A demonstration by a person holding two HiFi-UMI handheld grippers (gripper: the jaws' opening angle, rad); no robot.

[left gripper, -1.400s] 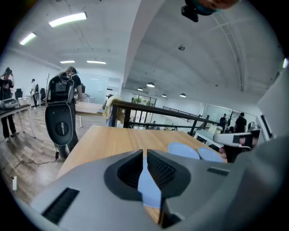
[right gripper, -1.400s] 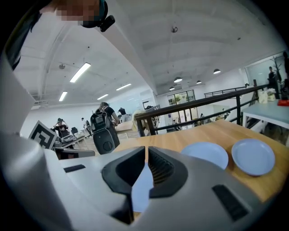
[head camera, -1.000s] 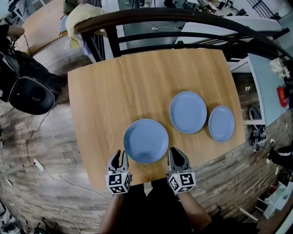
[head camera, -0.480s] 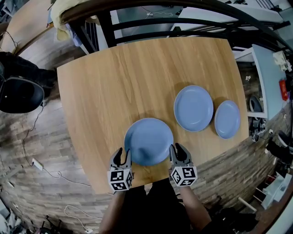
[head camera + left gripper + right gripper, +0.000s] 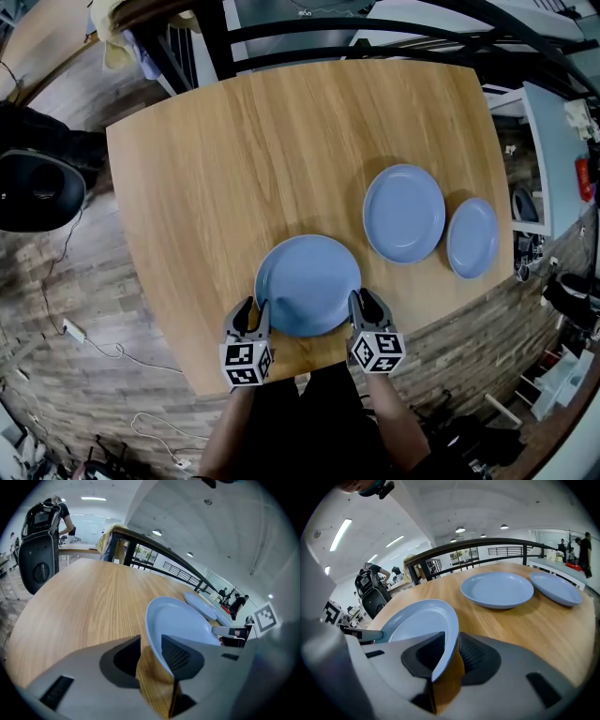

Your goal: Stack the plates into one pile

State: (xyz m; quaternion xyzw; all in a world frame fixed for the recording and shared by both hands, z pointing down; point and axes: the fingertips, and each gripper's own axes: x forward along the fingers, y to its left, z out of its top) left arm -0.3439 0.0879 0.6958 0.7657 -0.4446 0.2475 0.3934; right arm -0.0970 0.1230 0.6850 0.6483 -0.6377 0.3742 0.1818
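Plate (image 5: 307, 285) lies flat on table (image 5: 234, 169), face up.

Grey jaws, black-and-white marker cubes (image 5: 246, 363), black clothing (image 5: 300, 427)

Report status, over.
Left gripper just opened, right gripper open. Rim of large plate between each pair of jaws, unclamped. Medium plate, small plate unstacked. Nothing in the way.

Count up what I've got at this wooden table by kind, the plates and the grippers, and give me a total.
Blue plates: 3 (near plate, middle plate, far-right plate)
Grippers: 2 (left gripper, right gripper)
Total: 5
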